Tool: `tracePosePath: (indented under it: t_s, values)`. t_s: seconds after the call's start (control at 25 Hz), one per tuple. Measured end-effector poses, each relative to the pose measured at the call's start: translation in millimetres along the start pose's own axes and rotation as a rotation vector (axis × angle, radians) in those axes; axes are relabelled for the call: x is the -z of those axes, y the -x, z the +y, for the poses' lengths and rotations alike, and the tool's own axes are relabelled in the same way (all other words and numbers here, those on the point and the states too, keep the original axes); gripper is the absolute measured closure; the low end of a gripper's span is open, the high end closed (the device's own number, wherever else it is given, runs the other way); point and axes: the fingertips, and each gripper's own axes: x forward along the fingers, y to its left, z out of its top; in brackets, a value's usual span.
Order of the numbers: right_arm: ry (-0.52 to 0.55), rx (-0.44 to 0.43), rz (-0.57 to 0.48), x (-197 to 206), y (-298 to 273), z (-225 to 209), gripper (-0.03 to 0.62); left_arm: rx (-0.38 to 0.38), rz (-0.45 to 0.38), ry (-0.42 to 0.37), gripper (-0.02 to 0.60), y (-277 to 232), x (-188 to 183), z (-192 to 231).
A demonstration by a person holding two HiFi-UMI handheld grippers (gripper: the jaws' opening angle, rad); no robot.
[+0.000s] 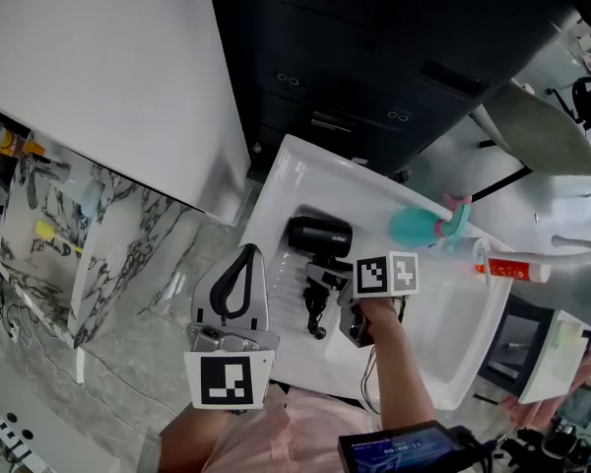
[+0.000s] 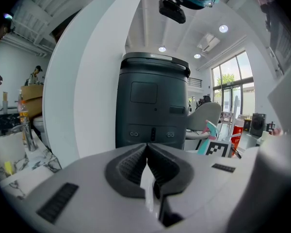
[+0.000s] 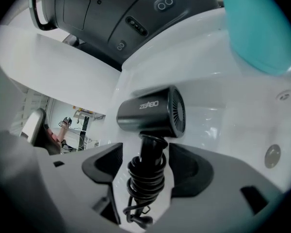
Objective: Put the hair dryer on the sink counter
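We held the right gripper (image 1: 323,286) tilted down, jaws spread clear of the handle of the dryer (image 1: 318,236) lying on the counter (image 1: 284,180), left gripper (image 1: 244,264) near level, jaws pressed together.

A staged bathroom corner is sitting inside a bright lab or office hall.

A white sink counter (image 1: 276,190) is carrying bathroom things: a black hair dryer (image 1: 320,236), a teal spray bottle (image 1: 421,227) and a red-and-white tube (image 1: 512,267). A marble-patterned vanity (image 1: 108,249) with a chrome faucet (image 2: 26,135) is standing near it. Yet a large dark grey machine housing (image 2: 153,101) is looming just behind, a grey office chair (image 1: 532,126) is standing nearby, loose cables (image 1: 10,313) are trailing over the floor, recessed ceiling lights (image 2: 223,28) are shining, and tall windows (image 2: 230,89) are letting daylight in.
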Motion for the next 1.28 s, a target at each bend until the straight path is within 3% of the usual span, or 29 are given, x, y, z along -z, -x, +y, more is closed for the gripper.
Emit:
tracePosePath:
  t_s: [0.32,0.68,0.92,1.04,1.16,1.28]
  values:
    - [0.048,0.019,-0.012,12.8,10.8,-0.7,0.299,0.002,-0.006,-0.004,0.571,2.6,-3.0,-1.8]
    - [0.132,0.005,-0.156,-7.0,59.2,35.3,0.313,0.030,-0.045,-0.029,0.571,10.9,-23.7,-9.4]
    - [0.275,-0.022,-0.424,-37.7,131.8,94.9,0.368,0.038,-0.158,-0.037,0.571,22.7,-73.8,-18.3]
    - [0.437,-0.021,-0.624,-42.4,171.5,140.3,0.455,0.048,-0.221,-0.050,0.572,36.2,-105.2,-26.5]
    - [0.618,0.061,-0.841,-46.2,212.6,181.6,0.570,0.074,-0.294,-0.126,0.571,47.6,-135.0,-34.2]
    - [0.748,0.161,-1.005,-49.5,250.5,205.9,0.592,0.095,-0.373,-0.139,0.571,54.2,-165.0,-46.6]
